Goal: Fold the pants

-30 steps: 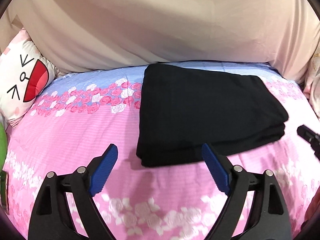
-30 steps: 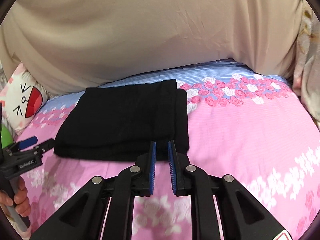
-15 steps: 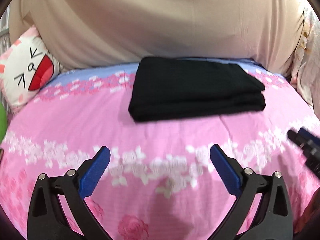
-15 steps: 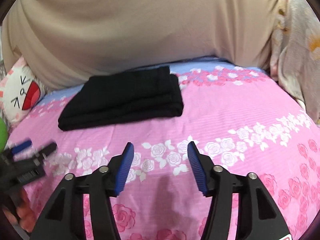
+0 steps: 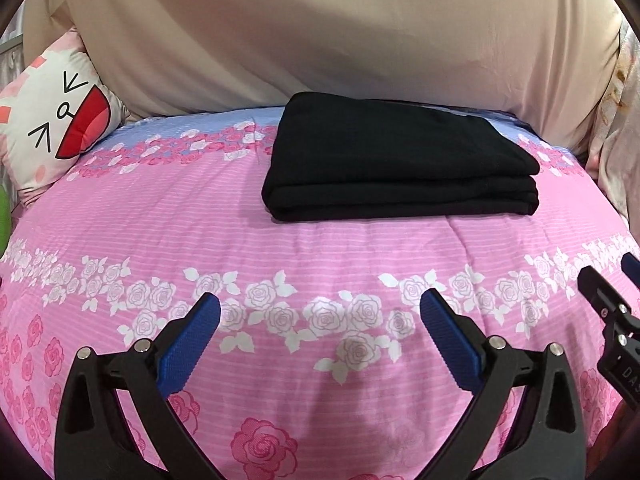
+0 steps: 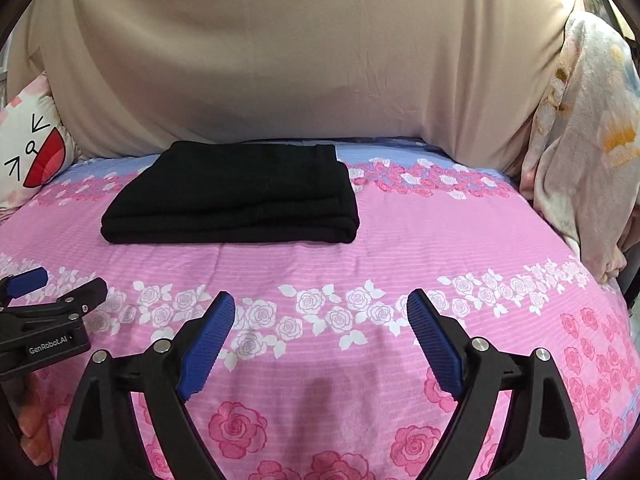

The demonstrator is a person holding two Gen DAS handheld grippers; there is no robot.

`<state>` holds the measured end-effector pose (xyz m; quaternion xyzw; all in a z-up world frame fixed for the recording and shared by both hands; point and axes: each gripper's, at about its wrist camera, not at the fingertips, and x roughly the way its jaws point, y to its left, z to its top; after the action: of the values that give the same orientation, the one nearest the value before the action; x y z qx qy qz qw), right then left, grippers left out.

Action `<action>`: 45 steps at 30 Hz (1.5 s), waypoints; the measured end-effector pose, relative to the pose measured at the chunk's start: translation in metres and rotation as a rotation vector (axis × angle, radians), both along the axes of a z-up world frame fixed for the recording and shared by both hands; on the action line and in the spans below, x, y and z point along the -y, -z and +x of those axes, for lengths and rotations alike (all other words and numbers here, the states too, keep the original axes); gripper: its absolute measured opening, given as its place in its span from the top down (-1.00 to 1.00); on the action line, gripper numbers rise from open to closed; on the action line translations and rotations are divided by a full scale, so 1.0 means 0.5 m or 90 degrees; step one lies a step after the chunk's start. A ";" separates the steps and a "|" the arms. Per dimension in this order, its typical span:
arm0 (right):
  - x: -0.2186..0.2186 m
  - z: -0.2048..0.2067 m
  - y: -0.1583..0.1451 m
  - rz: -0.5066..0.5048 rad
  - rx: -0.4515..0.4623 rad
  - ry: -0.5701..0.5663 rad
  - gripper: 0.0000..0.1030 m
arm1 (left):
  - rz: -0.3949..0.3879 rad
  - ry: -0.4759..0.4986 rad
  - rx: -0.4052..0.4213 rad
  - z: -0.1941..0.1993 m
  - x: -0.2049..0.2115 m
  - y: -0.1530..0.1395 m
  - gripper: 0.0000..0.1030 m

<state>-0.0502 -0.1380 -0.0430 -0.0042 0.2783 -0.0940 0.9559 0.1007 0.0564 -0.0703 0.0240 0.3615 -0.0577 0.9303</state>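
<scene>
- Black folded pants lie on the bed, in the left wrist view, as a flat stack near the far edge, right of the middle, against the beige sheet that hangs behind the bed.
- Pink rose-print bedding covers the bed, with a band of white roses across it near the left gripper.
- Left gripper's jaws stand wide, with nothing between them but bedding; it is well apart from the pants.
- White cartoon-face pillow leans at the bed's far left corner.
- Right gripper shows partly at this view's right edge.

- Right wrist view: the black pants lie left of the middle near the bed's far edge, folded with layered edges facing the camera.
- Right gripper has its jaws opening, wide apart already, nothing between them, well short of the pants.
- Left gripper pokes in at the left edge, marked "GenRobot.AI".
- Pale floral cloth hangs at the bed's right side.
</scene>
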 end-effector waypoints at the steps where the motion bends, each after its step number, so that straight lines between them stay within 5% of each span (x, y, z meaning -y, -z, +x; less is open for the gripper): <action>1: 0.004 0.004 0.002 0.006 -0.006 0.003 -0.67 | 0.001 -0.001 0.001 -0.002 0.001 -0.001 -0.90; 11: 0.033 0.027 0.023 0.065 -0.055 0.011 -0.67 | 0.010 0.006 0.010 -0.007 0.006 -0.005 -0.90; 45: 0.023 0.027 0.017 0.054 -0.049 -0.003 -0.67 | 0.016 0.002 0.025 -0.011 0.007 -0.014 -0.90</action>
<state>-0.0369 -0.1495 -0.0517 0.0317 0.3187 -0.0798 0.9440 0.0953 0.0531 -0.0633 0.0374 0.3439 -0.0543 0.9367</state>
